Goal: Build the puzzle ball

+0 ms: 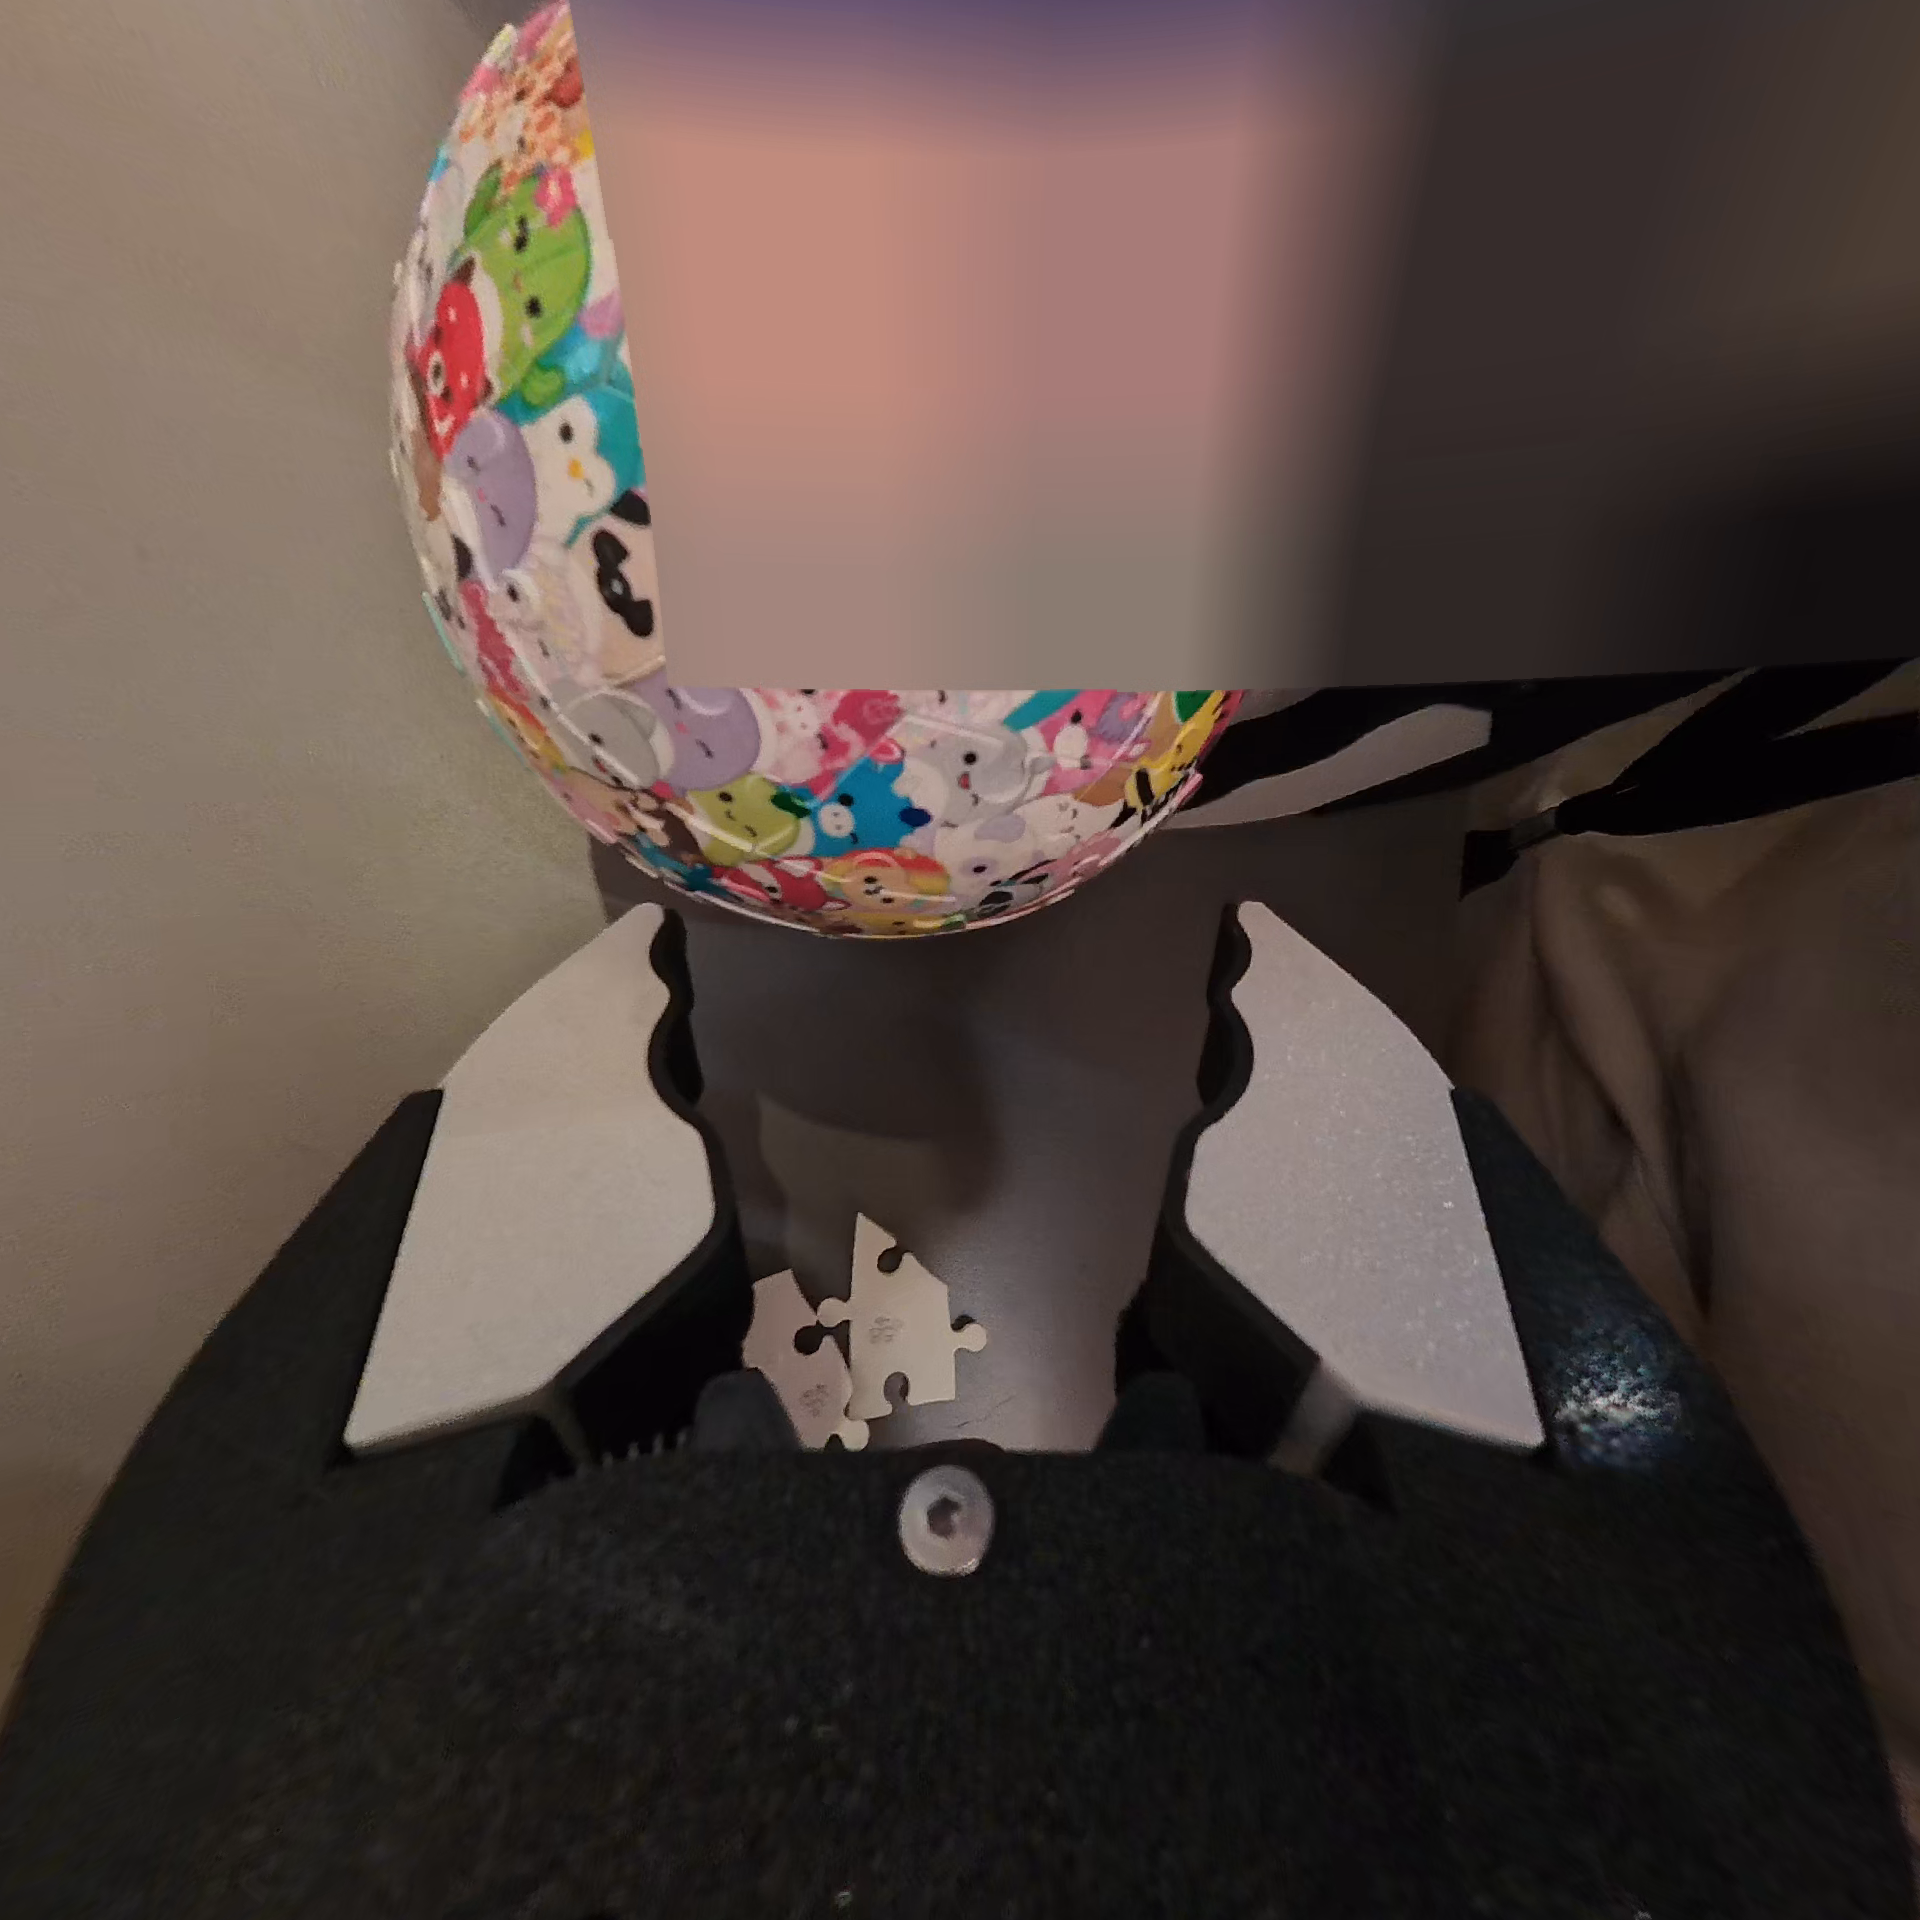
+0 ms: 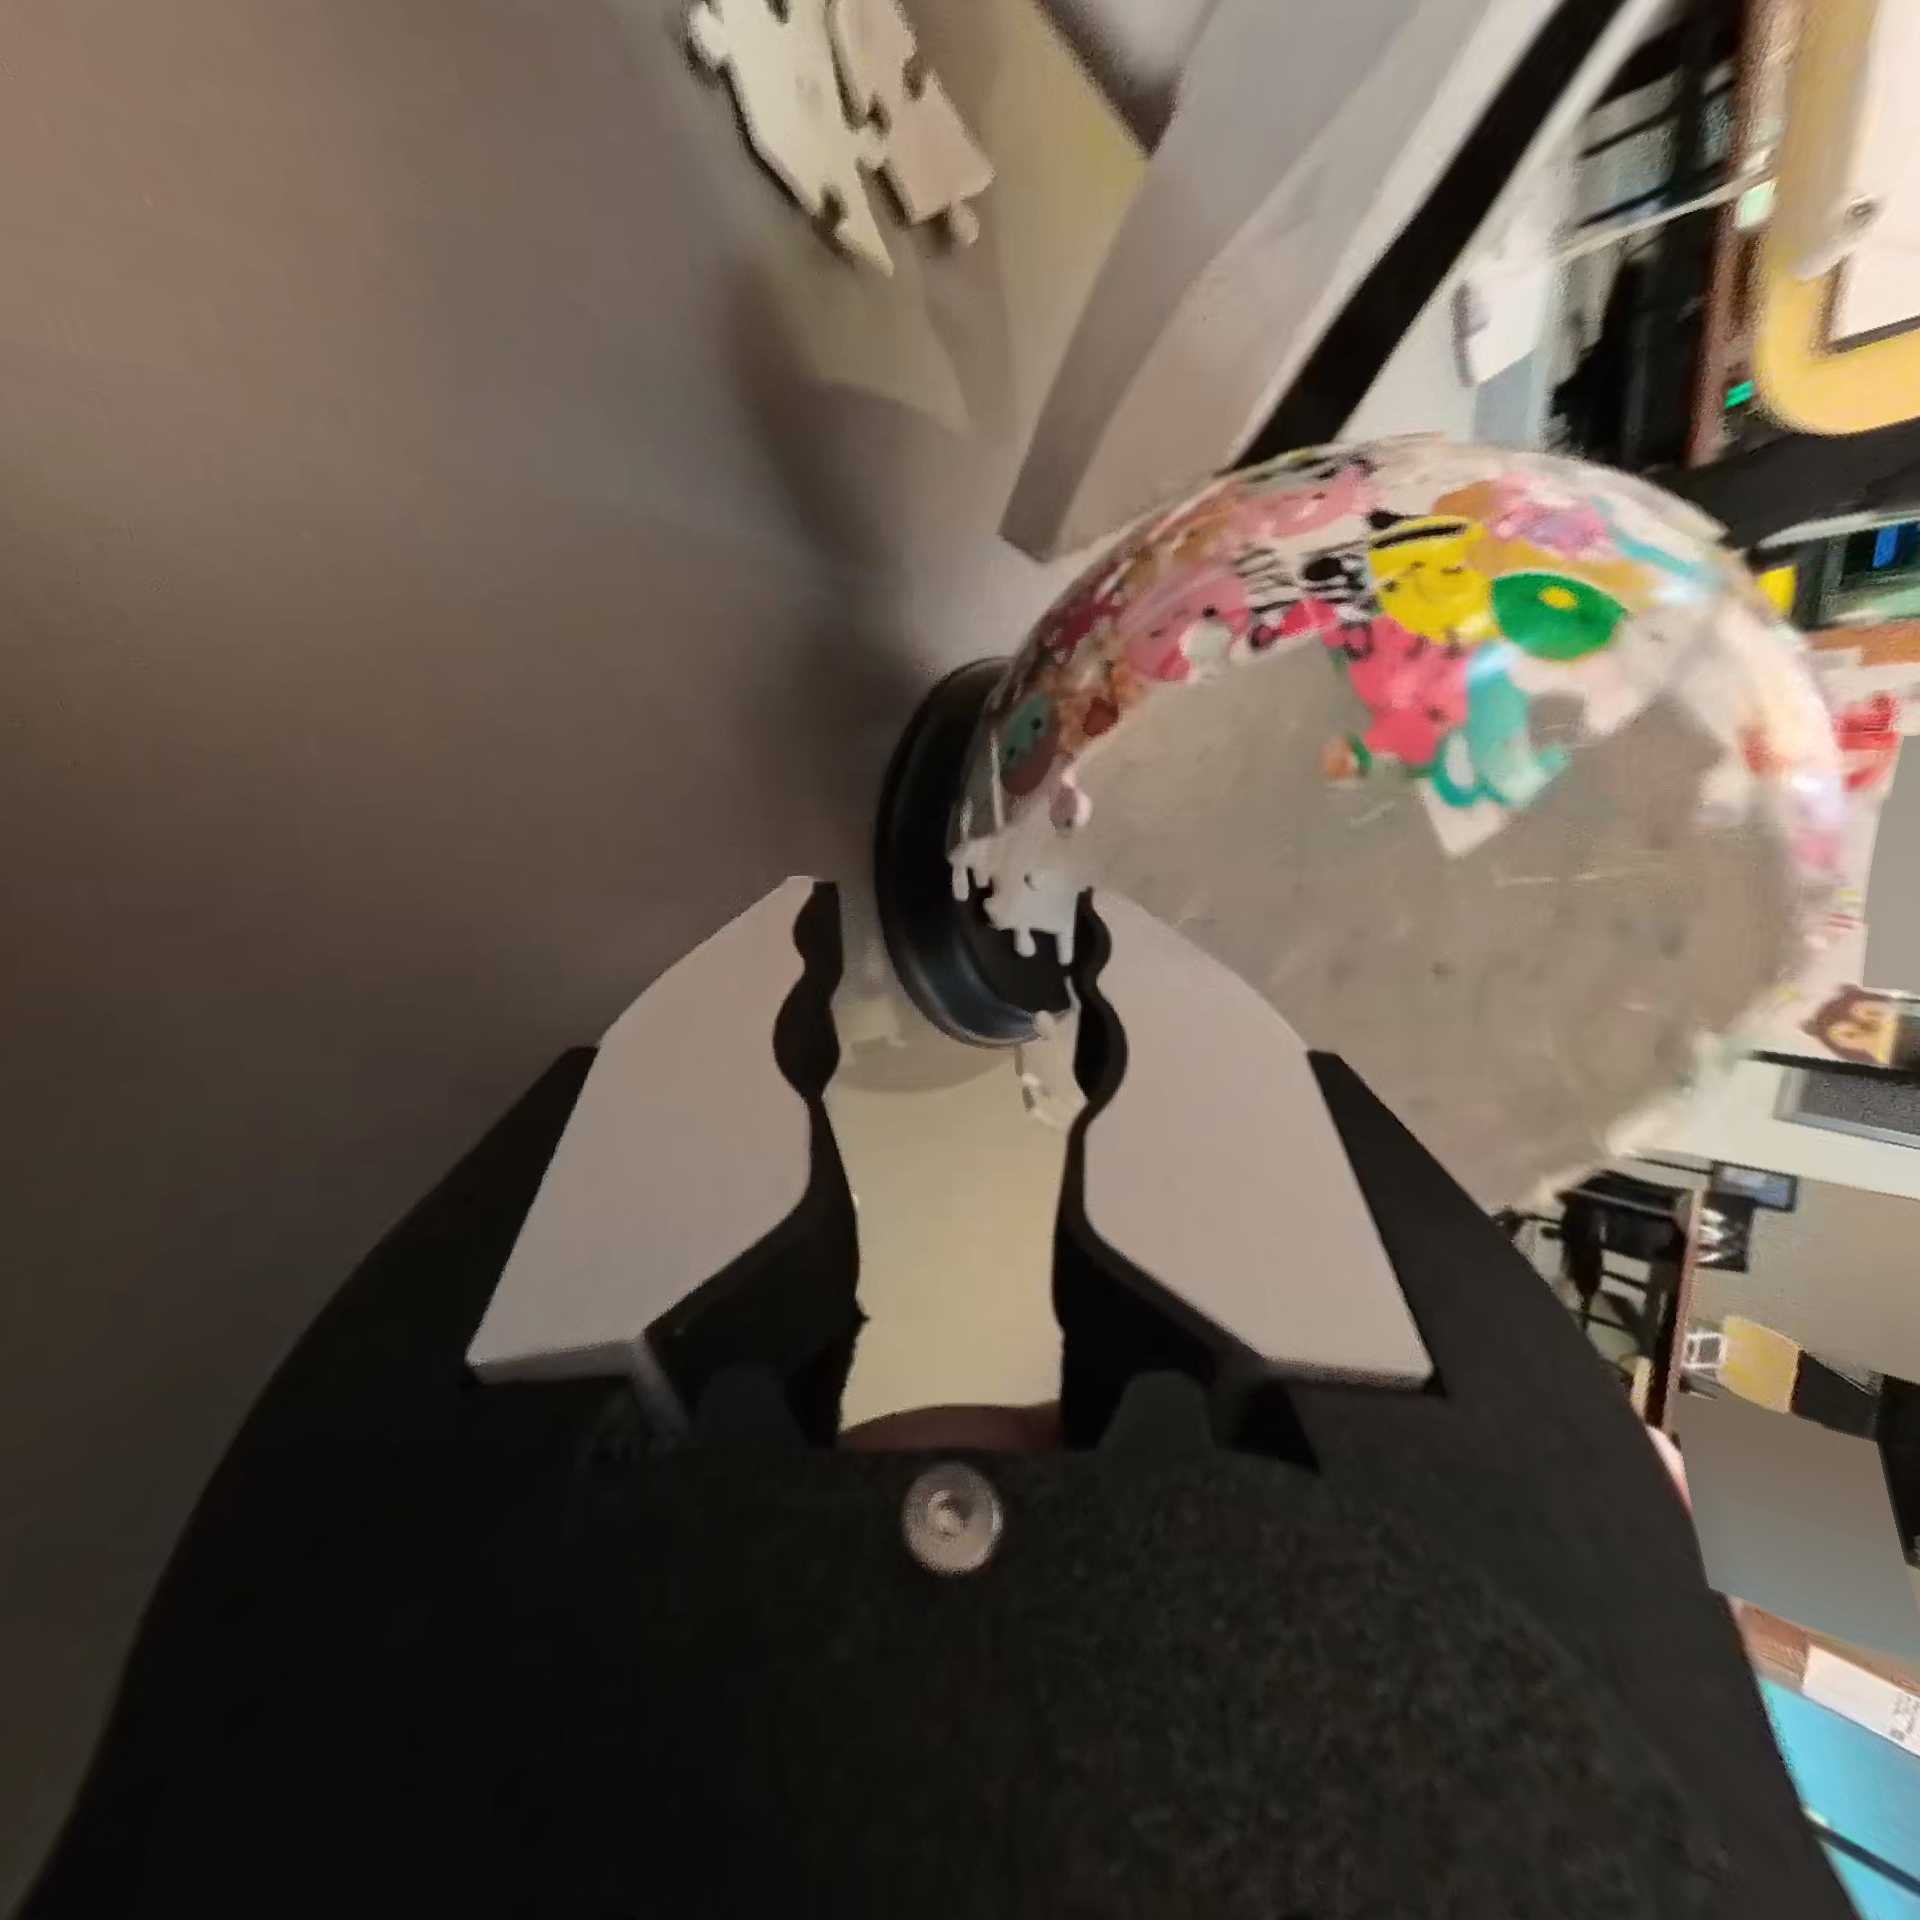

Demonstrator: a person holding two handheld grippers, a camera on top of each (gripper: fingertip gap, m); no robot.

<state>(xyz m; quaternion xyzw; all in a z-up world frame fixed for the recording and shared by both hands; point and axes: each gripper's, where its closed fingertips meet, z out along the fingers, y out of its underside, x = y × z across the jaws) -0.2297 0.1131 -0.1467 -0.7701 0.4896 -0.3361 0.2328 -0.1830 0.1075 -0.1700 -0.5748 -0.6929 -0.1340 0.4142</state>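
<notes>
A grey table point(image 1: 935, 1060) is filling the middle of both views, and everything here is placed relative to the puzzle ball point(image 1: 520, 468) sitting on it. The ball, covered in bright cartoon animals, is resting on a dark round stand point(image 2: 925, 883), likely so it is not rolling while pieces go in. In the right wrist view one side of the ball is showing a large gap with a jagged white edge, so by my judgement the shell is partly built.

The left gripper point(image 1: 951, 925) is hovering just below the ball with its jaws spread wide and empty. The right gripper point(image 2: 951, 914) is reaching in at the base of the ball, jaws parted on either side of the stand; whether they are pinching anything is unclear, since the picture is smeared with motion.

Two loose puzzle pieces point(image 1: 883, 1340) are lying blank side up on the table, well short of the ball and between the left gripper's fingers, probably waiting to be picked.

A blurred patch is covering most of the ball in the left wrist view, and the room behind it is too smeared to read.
</notes>
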